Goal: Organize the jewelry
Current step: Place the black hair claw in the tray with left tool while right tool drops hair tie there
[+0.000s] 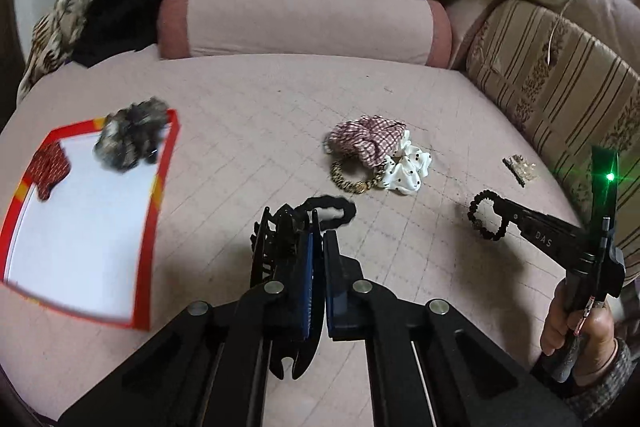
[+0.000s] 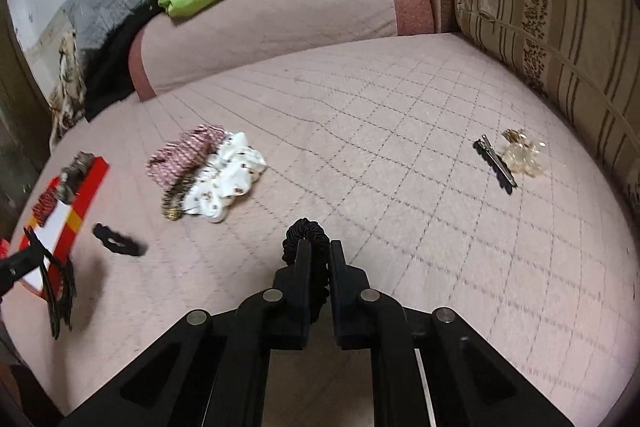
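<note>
While jaws grip black claw clip (image 1: 280,251) and spiral tie (image 2: 304,239); scrunchie pile (image 1: 376,155) ahead; tray (image 1: 140,267) leftward.

The only readable text is the white letters "D A S" printed along the side of the black right gripper (image 1: 486,205) in the left wrist view, on the arm behind its fingers; nothing else in either view carries legible writing.

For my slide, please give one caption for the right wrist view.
Right gripper holds a black coiled hair tie above the pink quilted cover.
</note>
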### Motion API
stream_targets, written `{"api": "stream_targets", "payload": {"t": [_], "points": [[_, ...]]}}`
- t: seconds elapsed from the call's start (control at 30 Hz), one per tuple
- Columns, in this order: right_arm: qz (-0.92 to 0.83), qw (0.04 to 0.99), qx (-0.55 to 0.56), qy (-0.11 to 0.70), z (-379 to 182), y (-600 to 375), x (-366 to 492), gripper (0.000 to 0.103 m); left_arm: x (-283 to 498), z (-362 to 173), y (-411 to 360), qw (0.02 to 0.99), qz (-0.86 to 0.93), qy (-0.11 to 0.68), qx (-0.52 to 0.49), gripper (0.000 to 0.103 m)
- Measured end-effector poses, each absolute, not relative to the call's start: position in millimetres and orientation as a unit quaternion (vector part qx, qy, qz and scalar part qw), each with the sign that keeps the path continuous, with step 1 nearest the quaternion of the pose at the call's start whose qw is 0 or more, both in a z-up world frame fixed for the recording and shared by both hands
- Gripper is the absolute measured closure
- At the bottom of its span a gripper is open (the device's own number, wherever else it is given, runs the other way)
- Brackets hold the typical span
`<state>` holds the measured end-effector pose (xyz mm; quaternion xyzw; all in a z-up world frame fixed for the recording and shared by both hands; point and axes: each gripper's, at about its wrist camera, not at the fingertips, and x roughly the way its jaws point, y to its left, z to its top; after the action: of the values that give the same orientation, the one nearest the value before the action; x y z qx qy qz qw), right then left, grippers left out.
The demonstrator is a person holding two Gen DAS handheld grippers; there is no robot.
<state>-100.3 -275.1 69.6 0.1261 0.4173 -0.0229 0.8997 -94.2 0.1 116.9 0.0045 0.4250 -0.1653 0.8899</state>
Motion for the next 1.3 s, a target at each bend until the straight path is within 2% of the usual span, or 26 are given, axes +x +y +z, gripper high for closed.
{"api": "stream_targets", "payload": {"t": [0.4, 0.97, 1.3], "points": [[0.049, 0.893, 0.174, 0.412, 101, -224, -140, 0.094, -139, 157, 66, 0.908, -0.172, 0.378, -0.049, 0.099], [0.171, 0.884, 0.083, 0.427, 141, -82, -123, 0.094, -130, 160, 193, 0.922, -0.084, 0.352, -0.138, 0.099], [0.231, 0.868, 0.022, 0.44, 136, 20, -93, 0.094, -104, 141, 268, 0.918, -0.025, 0.348, -0.187, 0.099]]}}
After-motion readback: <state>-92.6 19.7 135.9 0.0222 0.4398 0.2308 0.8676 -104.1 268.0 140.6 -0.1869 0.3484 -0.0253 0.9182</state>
